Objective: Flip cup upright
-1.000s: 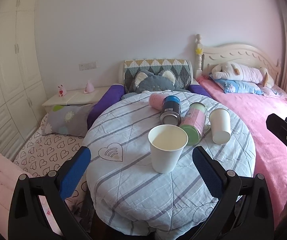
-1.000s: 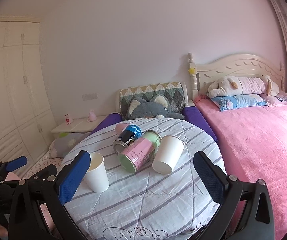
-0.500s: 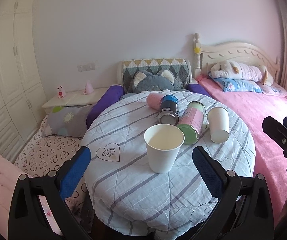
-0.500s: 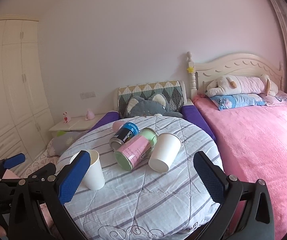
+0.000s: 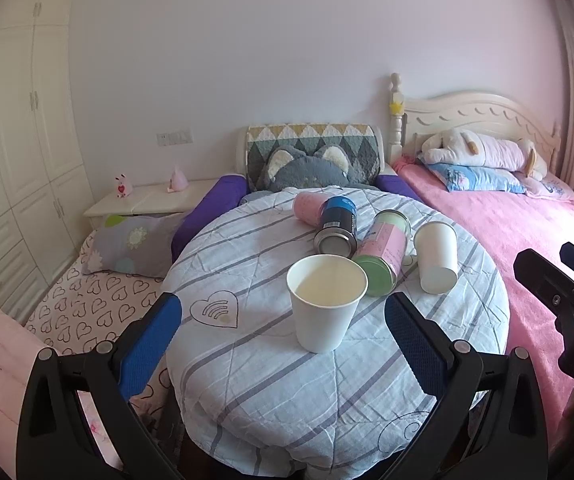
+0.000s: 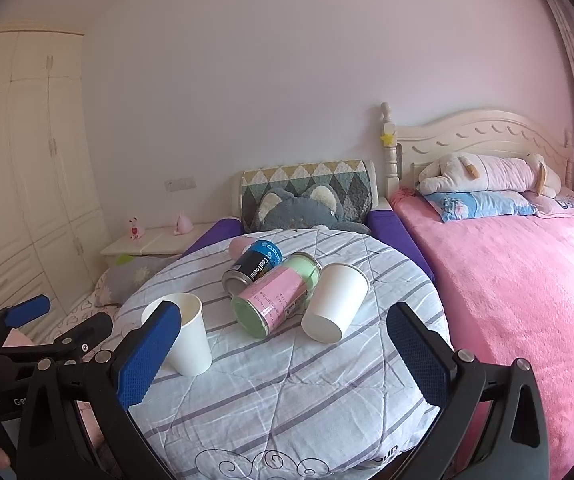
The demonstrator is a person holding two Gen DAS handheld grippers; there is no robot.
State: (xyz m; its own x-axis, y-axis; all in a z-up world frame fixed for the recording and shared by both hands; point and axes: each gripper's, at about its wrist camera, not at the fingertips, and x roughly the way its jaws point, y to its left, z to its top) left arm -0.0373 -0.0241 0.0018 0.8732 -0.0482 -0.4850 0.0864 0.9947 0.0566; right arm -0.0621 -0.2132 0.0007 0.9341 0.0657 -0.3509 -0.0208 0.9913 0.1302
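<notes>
A white paper cup (image 5: 325,304) stands upright, mouth up, near the front of the round table (image 5: 247,380); it also shows in the right wrist view (image 6: 185,334). A second white paper cup (image 5: 437,256) (image 6: 337,302) lies tipped against a can, base toward me. My left gripper (image 5: 283,344) is open and empty, just short of the upright cup. My right gripper (image 6: 283,356) is open and empty, short of the tipped cup.
A pink and green can (image 5: 383,258) (image 6: 275,300), a dark blue can (image 5: 337,226) (image 6: 253,270) and a pink can (image 5: 309,206) lie on the striped cloth behind the cups. A pink bed (image 6: 527,280) lies to the right, a heart-print mattress (image 5: 87,304) to the left.
Both grippers have drifted slightly; the table sits a little lower in the left view and the right view has shifted a little to the right. The cups and cans have not moved.
</notes>
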